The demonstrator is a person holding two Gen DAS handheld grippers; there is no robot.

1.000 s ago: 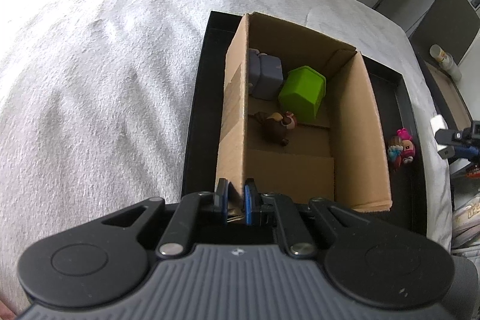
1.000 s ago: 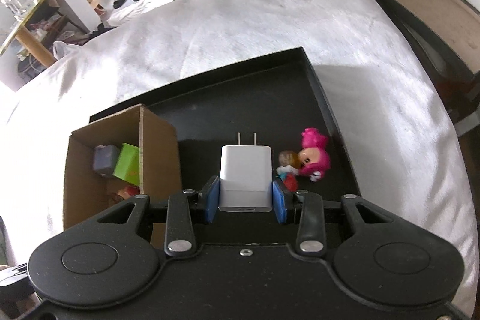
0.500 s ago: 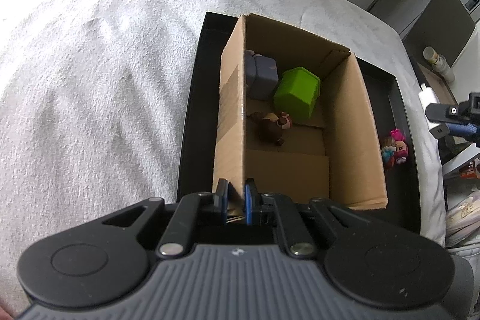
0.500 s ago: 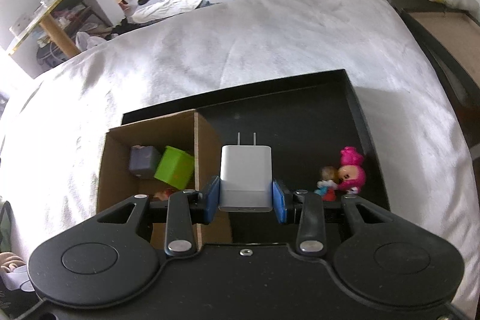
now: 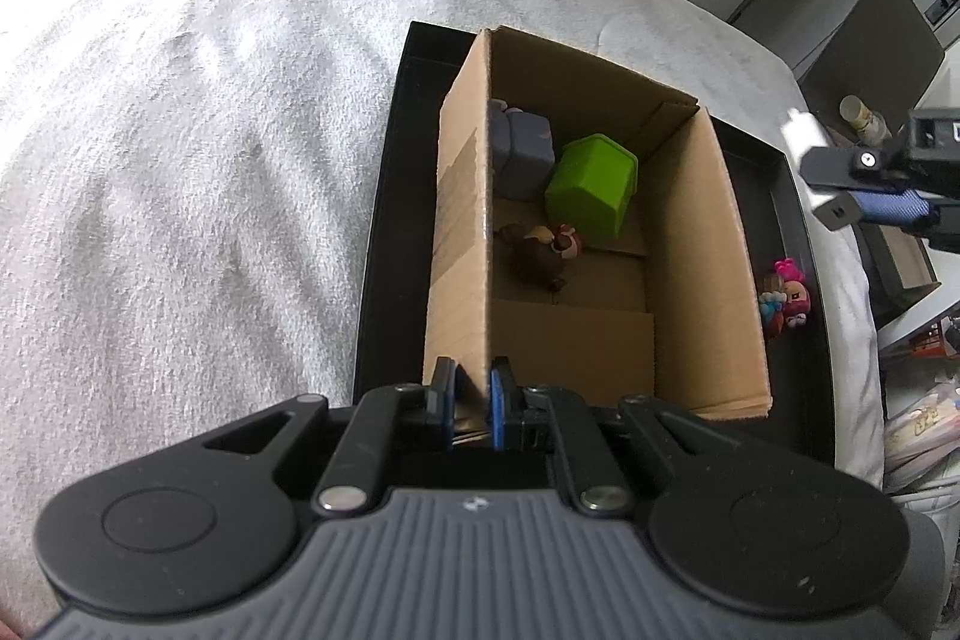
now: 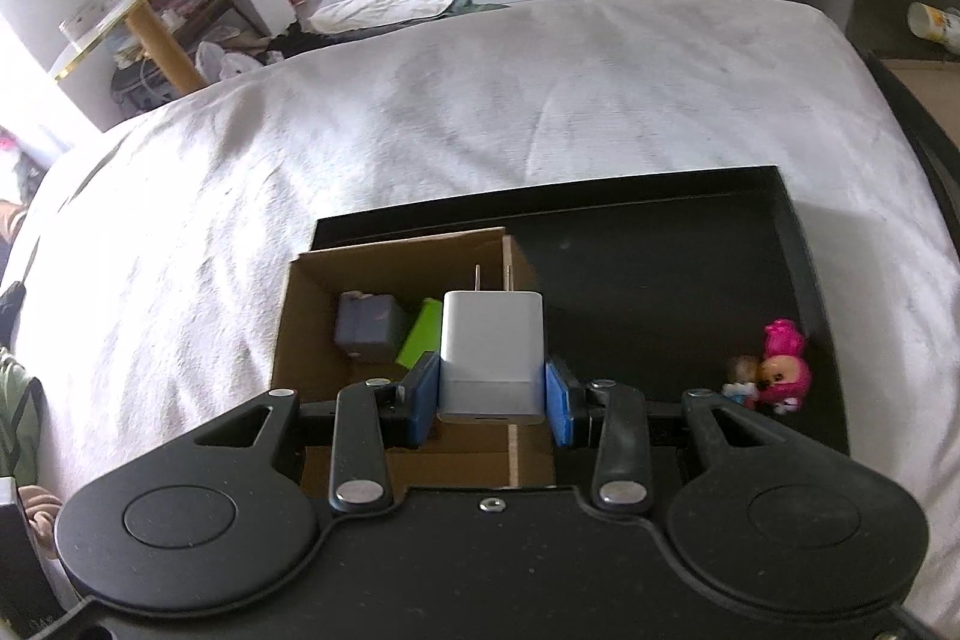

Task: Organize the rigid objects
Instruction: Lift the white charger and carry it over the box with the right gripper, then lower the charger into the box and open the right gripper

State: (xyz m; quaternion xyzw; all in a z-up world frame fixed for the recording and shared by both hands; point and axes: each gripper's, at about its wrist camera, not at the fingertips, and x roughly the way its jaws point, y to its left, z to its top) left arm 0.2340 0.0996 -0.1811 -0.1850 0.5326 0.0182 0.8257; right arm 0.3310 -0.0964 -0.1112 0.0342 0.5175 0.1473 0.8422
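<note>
The right gripper (image 6: pixel 493 391) squeezes the flat sides of the white plug (image 6: pixel 492 349), small, hard and smooth so it could slip, above the cardboard box's (image 5: pixel 702 244) right wall, while the left gripper (image 5: pixel 471 400) pinches the box's left wall in the black tray (image 6: pixel 660 244).

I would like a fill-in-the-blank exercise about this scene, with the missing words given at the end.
1. The right gripper is shut on a white ____.
2. The left gripper pinches the wall of the cardboard ____.
3. In the box, beside the grey block, lies a ____ block.
4. The pink toy stands on the black ____, outside the box.

Missing words: charger; box; green; tray
</note>
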